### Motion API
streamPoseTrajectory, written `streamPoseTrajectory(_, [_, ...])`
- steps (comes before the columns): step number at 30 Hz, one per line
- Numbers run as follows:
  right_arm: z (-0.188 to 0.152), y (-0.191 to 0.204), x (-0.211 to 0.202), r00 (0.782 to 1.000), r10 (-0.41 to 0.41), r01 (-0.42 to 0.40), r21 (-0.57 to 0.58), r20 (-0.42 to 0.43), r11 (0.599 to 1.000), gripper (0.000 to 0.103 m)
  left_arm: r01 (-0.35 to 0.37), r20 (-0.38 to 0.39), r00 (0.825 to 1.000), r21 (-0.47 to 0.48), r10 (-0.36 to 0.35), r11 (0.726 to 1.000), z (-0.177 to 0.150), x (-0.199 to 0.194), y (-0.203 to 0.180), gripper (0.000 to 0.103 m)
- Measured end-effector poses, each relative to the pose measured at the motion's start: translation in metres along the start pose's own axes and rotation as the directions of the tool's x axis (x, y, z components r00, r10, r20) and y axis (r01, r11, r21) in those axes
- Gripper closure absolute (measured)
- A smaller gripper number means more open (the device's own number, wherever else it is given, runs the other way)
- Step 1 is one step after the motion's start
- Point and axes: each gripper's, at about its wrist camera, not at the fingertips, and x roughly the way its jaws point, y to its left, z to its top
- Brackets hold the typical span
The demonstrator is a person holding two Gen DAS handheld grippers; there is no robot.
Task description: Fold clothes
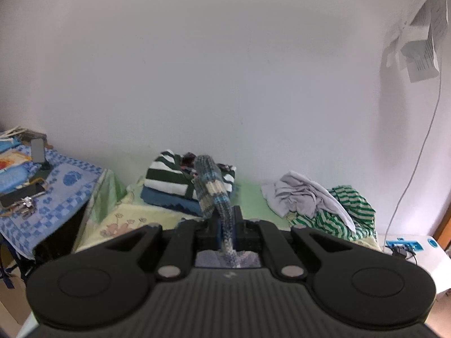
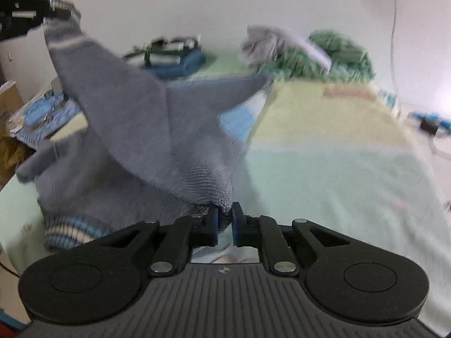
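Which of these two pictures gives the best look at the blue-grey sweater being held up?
The right wrist view: the sweater spreads across it, body, sleeve and striped hem, pinched by the right gripper and lifted by the left gripper. The left wrist view shows only its striped cuff clamped between the fingers.

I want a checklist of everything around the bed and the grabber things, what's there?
Surface: bed with a pale green and yellow cover.
Job's things: blue-grey knit sweater, partly lifted off the bed; folded stack by the wall, with a dark green and white striped top uppermost; unfolded pile of a grey garment and a green-striped one.
Clutter: side table with a phone and small items.
Grippers: left gripper shut on the sweater's striped cuff, held high; right gripper shut on a sweater edge, low over the bed.
Cables: white cord hanging down the wall.
Surroundings: white wall, papers hung on it.
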Motion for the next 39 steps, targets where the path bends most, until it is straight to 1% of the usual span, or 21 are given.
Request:
streamPoseTrajectory(1, [0.002, 0.001, -0.006, 1.000, -0.015, 0.015, -0.028, 0.011, 0.999, 0.094, -0.005, 0.001, 1.000, -0.006, 0.005, 1.000, 0.000, -0.002, 0.002, 0.102])
streamPoseTrajectory(3, [0.003, 0.008, -0.013, 0.999, -0.048, 0.047, -0.119, -0.002, 0.992, 0.094, -0.014, -0.001, 1.000, -0.017, 0.014, 1.000, -0.001, -0.006, 0.006, 0.102])
streamPoseTrajectory(6, [-0.007, 0.017, -0.010, 0.994, -0.081, 0.062, -0.222, -0.077, 0.973, 0.094, -0.031, -0.036, 0.999, 0.008, 0.032, 0.999, -0.013, -0.003, 0.007, 0.102])
streamPoseTrajectory(9, [-0.019, 0.018, 0.004, 0.987, -0.103, 0.067, -0.260, -0.127, 0.963, 0.094, -0.053, -0.087, 0.995, 0.031, 0.055, 0.998, -0.031, 0.002, 0.009, 0.102])
streamPoseTrajectory(13, [-0.012, 0.015, -0.004, 0.989, -0.089, 0.055, -0.270, -0.115, 0.961, 0.093, -0.064, -0.135, 0.989, 0.025, 0.067, 0.998, -0.046, 0.001, 0.019, 0.102])
streamPoseTrajectory(15, [-0.006, 0.015, -0.009, 0.993, -0.072, 0.041, -0.295, -0.095, 0.955, 0.083, -0.065, -0.144, 0.987, 0.004, 0.065, 0.998, -0.047, 0.000, 0.025, 0.102])
streamPoseTrajectory(16, [-0.003, 0.015, -0.010, 0.995, -0.062, 0.033, -0.310, -0.083, 0.950, 0.070, -0.065, -0.147, 0.987, -0.007, 0.063, 0.998, -0.047, 0.000, 0.028, 0.102])
streamPoseTrajectory(17, [-0.002, 0.018, -0.012, 0.996, -0.056, 0.029, -0.337, -0.071, 0.941, 0.061, -0.062, -0.146, 0.988, -0.016, 0.059, 0.998, -0.046, 0.000, 0.031, 0.102])
streamPoseTrajectory(19, [-0.006, 0.030, -0.013, 0.997, -0.052, 0.026, -0.418, -0.050, 0.908, 0.061, -0.056, -0.142, 0.989, -0.034, 0.051, 0.998, -0.042, -0.001, 0.034, 0.102])
streamPoseTrajectory(20, [-0.008, 0.036, -0.012, 0.998, -0.036, 0.008, -0.442, -0.055, 0.897, 0.064, -0.053, -0.132, 0.990, -0.030, 0.049, 0.998, -0.040, -0.002, 0.034, 0.102])
streamPoseTrajectory(21, [-0.007, 0.038, -0.009, 0.997, -0.014, -0.021, -0.441, -0.076, 0.897, 0.067, -0.050, -0.120, 0.992, -0.024, 0.047, 0.998, -0.037, -0.004, 0.032, 0.102])
streamPoseTrajectory(22, [-0.006, 0.038, -0.005, 0.994, 0.005, -0.050, -0.429, -0.106, 0.902, 0.078, -0.050, -0.113, 0.992, -0.012, 0.048, 0.999, -0.036, -0.006, 0.031, 0.102])
streamPoseTrajectory(23, [-0.006, 0.037, 0.001, 0.989, 0.014, -0.074, -0.416, -0.144, 0.907, 0.085, -0.051, -0.107, 0.993, 0.000, 0.050, 0.999, -0.035, -0.007, 0.030, 0.102])
streamPoseTrajectory(26, [0.000, 0.030, 0.014, 0.958, 0.032, -0.138, -0.363, -0.283, 0.922, 0.086, -0.045, -0.113, 0.993, 0.016, 0.047, 0.999, -0.036, -0.010, 0.031, 0.102])
streamPoseTrajectory(28, [0.021, 0.021, 0.010, 0.945, 0.114, -0.208, -0.290, -0.307, 0.934, 0.086, -0.042, -0.124, 0.991, 0.030, 0.046, 0.999, -0.041, -0.012, 0.033, 0.102])
streamPoseTrajectory(29, [0.036, 0.016, 0.008, 0.947, 0.145, -0.222, -0.255, -0.287, 0.941, 0.086, -0.042, -0.129, 0.991, 0.041, 0.047, 0.998, -0.043, -0.012, 0.034, 0.102])
streamPoseTrajectory(31, [0.074, 0.006, 0.005, 0.968, 0.160, -0.198, -0.194, -0.191, 0.961, 0.083, -0.023, -0.140, 0.990, 0.052, 0.030, 0.998, -0.050, -0.013, 0.037, 0.102])
streamPoseTrajectory(32, [0.090, 0.003, 0.009, 0.977, 0.150, -0.176, -0.175, -0.148, 0.969, 0.079, -0.011, -0.147, 0.989, 0.052, 0.018, 0.999, -0.053, -0.012, 0.038, 0.102])
streamPoseTrajectory(34, [0.116, 0.003, 0.032, 0.992, 0.093, -0.106, -0.166, -0.082, 0.980, 0.078, 0.013, -0.163, 0.987, 0.046, -0.005, 0.999, -0.057, -0.011, 0.042, 0.102])
streamPoseTrajectory(36, [0.130, 0.008, 0.071, 0.996, 0.036, -0.049, -0.167, -0.080, 0.985, 0.078, 0.034, -0.180, 0.983, 0.032, -0.028, 0.999, -0.059, -0.008, 0.047, 0.102])
streamPoseTrajectory(39, [0.144, 0.017, 0.129, 0.995, -0.003, -0.014, -0.164, -0.103, 0.986, 0.079, 0.076, -0.197, 0.978, 0.021, -0.070, 0.997, -0.060, -0.004, 0.052, 0.102])
